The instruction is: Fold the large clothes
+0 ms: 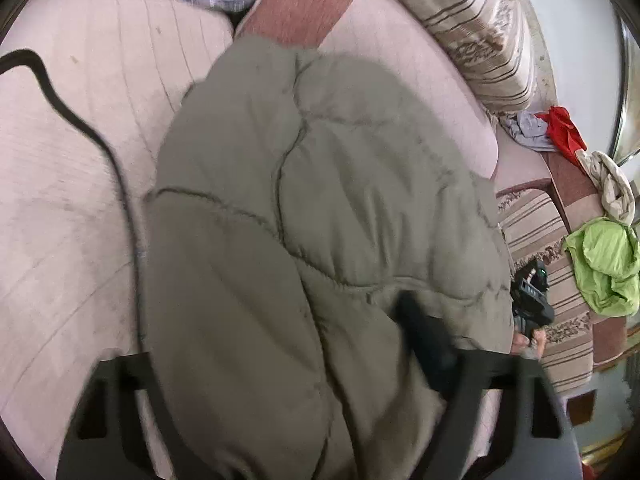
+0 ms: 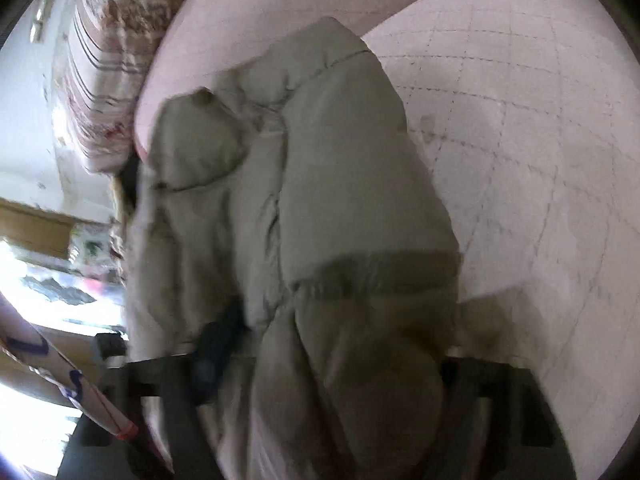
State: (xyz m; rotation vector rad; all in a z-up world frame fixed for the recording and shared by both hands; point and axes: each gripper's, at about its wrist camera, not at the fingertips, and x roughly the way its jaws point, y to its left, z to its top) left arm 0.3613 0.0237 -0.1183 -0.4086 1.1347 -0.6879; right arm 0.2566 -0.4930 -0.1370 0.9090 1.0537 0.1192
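The padded grey-green jacket [image 1: 320,208] lies bunched on the pale pink quilted bed cover [image 1: 72,160], filling the middle of both views. The left gripper [image 1: 288,384] has a thick fold of it bulging between its fingers, one dark finger [image 1: 424,336] pressed into the fabric at five o'clock. The right gripper [image 2: 320,380] straddles another fold, its dark finger [image 2: 218,344] against the cloth at seven o'clock. A black cable [image 1: 100,152] snakes at nine o'clock; a lime-green garment [image 1: 604,268] sits at three o'clock.
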